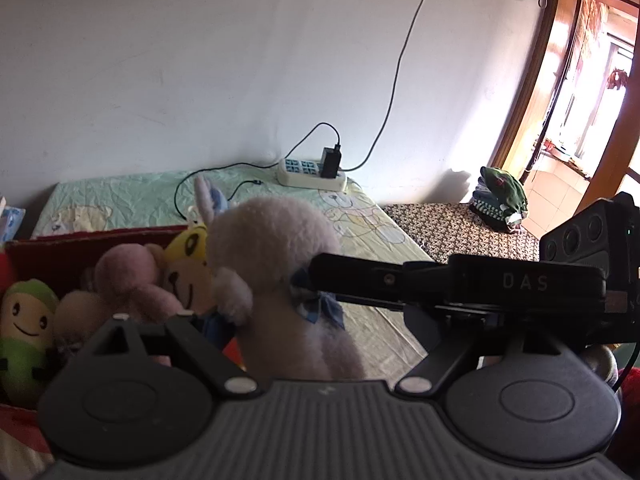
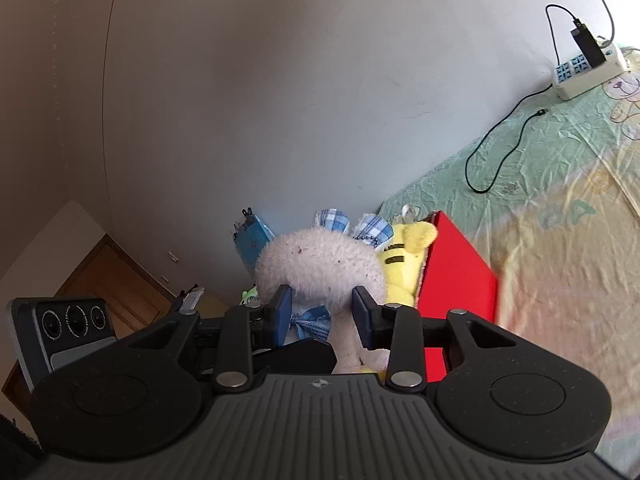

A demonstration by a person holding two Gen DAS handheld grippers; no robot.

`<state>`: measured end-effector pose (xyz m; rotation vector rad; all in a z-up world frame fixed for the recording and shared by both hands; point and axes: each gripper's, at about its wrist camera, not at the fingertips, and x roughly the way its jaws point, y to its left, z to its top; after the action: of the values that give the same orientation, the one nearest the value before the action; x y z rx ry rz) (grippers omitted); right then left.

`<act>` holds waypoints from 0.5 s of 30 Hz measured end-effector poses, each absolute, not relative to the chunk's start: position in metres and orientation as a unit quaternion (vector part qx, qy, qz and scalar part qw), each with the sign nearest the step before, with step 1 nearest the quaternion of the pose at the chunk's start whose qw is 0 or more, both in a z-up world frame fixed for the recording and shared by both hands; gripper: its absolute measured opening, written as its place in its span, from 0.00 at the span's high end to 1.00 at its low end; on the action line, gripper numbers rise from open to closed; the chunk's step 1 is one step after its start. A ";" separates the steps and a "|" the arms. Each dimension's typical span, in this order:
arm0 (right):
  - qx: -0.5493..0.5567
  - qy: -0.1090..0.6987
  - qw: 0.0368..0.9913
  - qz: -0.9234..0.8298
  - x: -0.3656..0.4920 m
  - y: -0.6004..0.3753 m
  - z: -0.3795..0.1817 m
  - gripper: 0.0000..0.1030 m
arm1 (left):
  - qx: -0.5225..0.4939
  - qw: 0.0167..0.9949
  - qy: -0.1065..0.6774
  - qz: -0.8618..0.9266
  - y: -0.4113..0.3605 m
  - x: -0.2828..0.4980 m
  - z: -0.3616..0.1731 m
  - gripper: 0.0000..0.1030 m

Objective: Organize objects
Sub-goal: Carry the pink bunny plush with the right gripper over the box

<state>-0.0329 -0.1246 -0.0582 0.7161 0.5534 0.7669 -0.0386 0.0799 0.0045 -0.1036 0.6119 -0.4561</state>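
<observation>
Nearest the lens in the right wrist view, the right hand-held gripper (image 2: 322, 312) has its two blue pads (image 2: 283, 312) clamped on the neck of a white plush rabbit (image 2: 320, 268), just above its blue checked bow (image 2: 310, 322). The rabbit hangs upright above the near edge of the red box (image 2: 456, 276), with its checked ears pointing toward twelve o'clock. In the left wrist view the same toy fills the centre, and the left hand-held gripper (image 1: 280, 320) stands with its jaws apart on either side of the rabbit's body; whether either finger touches the fur cannot be told. The right tool's finger comes in from three o'clock to reach the bow. The step in hand looks like carrying the rabbit to the box to join the others. The next move calls for lowering it into a free gap and then letting go, with care not to push the toys already packed there. Counted in the left wrist view, the box holds four other plush toys: a green one (image 1: 24, 320) at nine o'clock, a pink one (image 1: 132, 280), a peach-faced one (image 1: 184, 280) and a yellow one (image 1: 192, 244). Beyond, on the bed (image 1: 128, 196), lies one power strip (image 1: 308, 174) with one black charger (image 1: 331, 162) plugged in, at twelve o'clock. One pile of folded clothes (image 1: 500, 200) sits at two o'clock.
</observation>
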 end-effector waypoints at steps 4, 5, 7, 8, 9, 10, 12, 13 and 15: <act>0.333 0.254 0.828 0.372 -0.029 -0.096 -0.053 0.64 | -0.048 0.933 0.287 -0.211 0.105 -0.042 0.009 0.17; 0.333 0.254 0.827 0.375 -0.027 -0.089 -0.053 0.64 | -0.047 0.934 0.286 -0.208 0.111 -0.042 0.010 0.17; 0.330 0.253 0.826 0.381 -0.023 -0.076 -0.053 0.64 | -0.045 0.937 0.283 -0.200 0.124 -0.042 0.010 0.17; 0.328 0.252 0.826 0.383 -0.021 -0.070 -0.053 0.64 | -0.043 0.938 0.283 -0.197 0.132 -0.043 0.010 0.17; 0.325 0.253 0.826 0.386 -0.019 -0.062 -0.053 0.64 | -0.041 0.939 0.282 -0.193 0.139 -0.043 0.010 0.17; 0.323 0.253 0.825 0.388 -0.018 -0.056 -0.054 0.64 | -0.039 0.940 0.282 -0.189 0.144 -0.043 0.010 0.17; 0.318 0.253 0.825 0.392 -0.015 -0.042 -0.055 0.64 | -0.035 0.942 0.281 -0.181 0.157 -0.043 0.009 0.17; 0.317 0.254 0.825 0.393 -0.014 -0.036 -0.055 0.64 | -0.033 0.942 0.281 -0.177 0.162 -0.042 0.008 0.17; 0.313 0.255 0.825 0.396 -0.011 -0.025 -0.057 0.64 | -0.029 0.943 0.283 -0.170 0.174 -0.039 0.005 0.17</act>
<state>-0.0112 -0.0251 -0.0565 0.6662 0.5427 0.8417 -0.0392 0.1741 0.0049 -0.0590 0.5775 -0.3474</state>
